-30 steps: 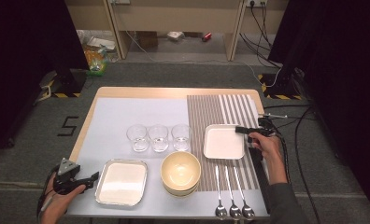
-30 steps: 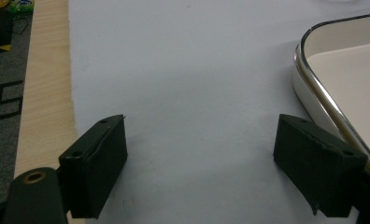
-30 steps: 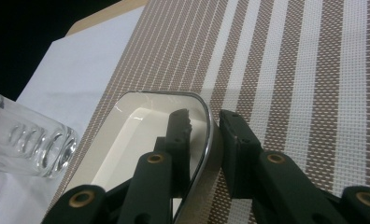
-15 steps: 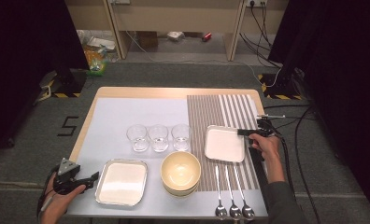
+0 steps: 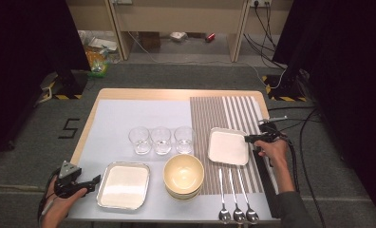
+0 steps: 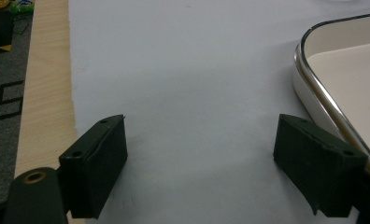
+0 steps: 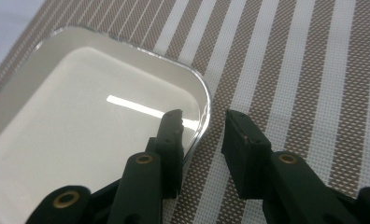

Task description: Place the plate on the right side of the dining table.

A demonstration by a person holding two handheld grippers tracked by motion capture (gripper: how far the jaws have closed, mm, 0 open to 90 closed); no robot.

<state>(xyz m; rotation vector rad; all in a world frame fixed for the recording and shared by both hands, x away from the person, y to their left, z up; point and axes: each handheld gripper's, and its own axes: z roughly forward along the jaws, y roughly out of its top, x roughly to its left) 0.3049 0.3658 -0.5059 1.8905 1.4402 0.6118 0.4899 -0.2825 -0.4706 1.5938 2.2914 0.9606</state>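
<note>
Striped mat side of the table: the right gripper [image 7: 199, 128] just slid the small white tray [image 5: 229, 146] a bit nearer.
Its jaws sit part-open astride the tray's rim, looks like letting go; left gripper [image 6: 199, 163] idles wide open, holding nothing.

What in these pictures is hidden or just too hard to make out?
- Bowl stack, high view: the count; the top bowl covers those below.
- Left tray, left gripper view: cut off by the right edge.
- Right gripper, right gripper view: jaws straddle the right tray's rim; contact unclear.
</note>
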